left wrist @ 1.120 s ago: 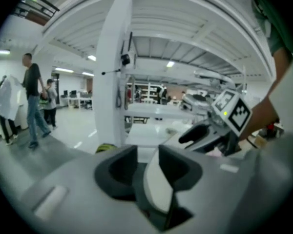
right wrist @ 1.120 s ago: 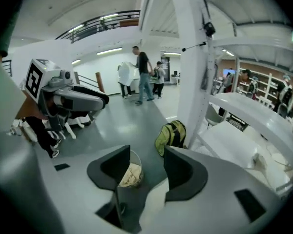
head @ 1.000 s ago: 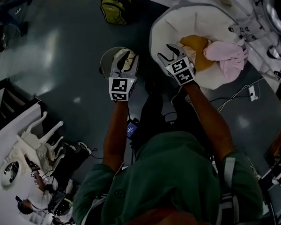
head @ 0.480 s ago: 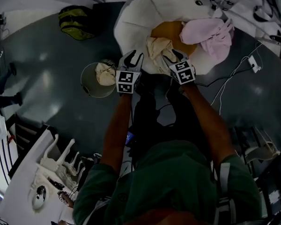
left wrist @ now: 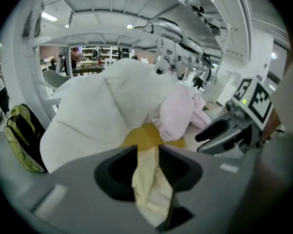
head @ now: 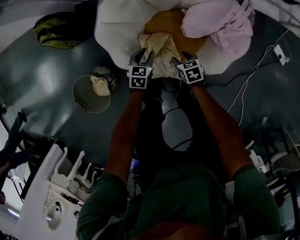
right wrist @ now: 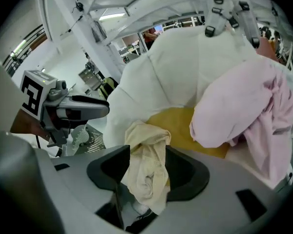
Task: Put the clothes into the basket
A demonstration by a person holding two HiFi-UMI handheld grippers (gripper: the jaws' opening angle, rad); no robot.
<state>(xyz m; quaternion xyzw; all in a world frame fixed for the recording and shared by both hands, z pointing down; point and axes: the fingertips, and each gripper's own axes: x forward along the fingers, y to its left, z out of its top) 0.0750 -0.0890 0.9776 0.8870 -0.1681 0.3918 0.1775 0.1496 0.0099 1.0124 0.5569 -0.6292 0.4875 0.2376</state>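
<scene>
Left gripper point(head: 142, 58) fingers parted around crumpled cream cloth garment point(head: 157, 46), right gripper point(head: 180, 59) fingers likewise spread about it, pink cloth garment point(head: 217, 21) beyond fingertips on white cushion point(head: 120, 19), round grey basket point(head: 74, 91) well left.

Two grippers out front: left gripper point(head: 142, 59), right gripper point(head: 181, 61). Three cloths on the one white cushion point(head: 120, 19): cream cloth point(head: 159, 46), pink cloth point(head: 217, 21), yellow cloth point(head: 165, 24). On the floor, one basket point(head: 82, 101) holding one pale cloth point(head: 99, 85), plus one backpack point(head: 57, 31).
</scene>
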